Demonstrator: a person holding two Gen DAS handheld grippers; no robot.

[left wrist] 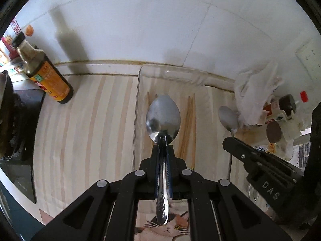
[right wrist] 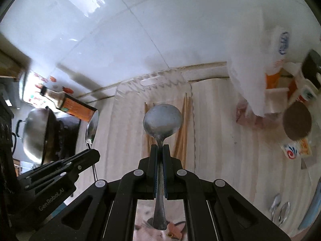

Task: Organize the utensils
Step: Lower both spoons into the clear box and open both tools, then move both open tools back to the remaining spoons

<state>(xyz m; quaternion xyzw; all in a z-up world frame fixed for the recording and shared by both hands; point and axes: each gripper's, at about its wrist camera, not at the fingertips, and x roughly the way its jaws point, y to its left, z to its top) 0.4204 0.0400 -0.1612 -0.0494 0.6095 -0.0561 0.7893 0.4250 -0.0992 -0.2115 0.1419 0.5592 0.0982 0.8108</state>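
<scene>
My left gripper is shut on the handle of a steel spoon, bowl forward, above a clear plastic tray. Wooden chopsticks lie in the tray under it. My right gripper is shut on a second steel spoon over the same tray and chopsticks. Each gripper shows in the other's view: the right one with its spoon, the left one with its spoon. Two more spoons lie at the lower right.
A dark sauce bottle with an orange label stands left by the wall. A wok sits on the stove at far left. A white plastic bag, jars and packets crowd the right. A striped cloth covers the counter.
</scene>
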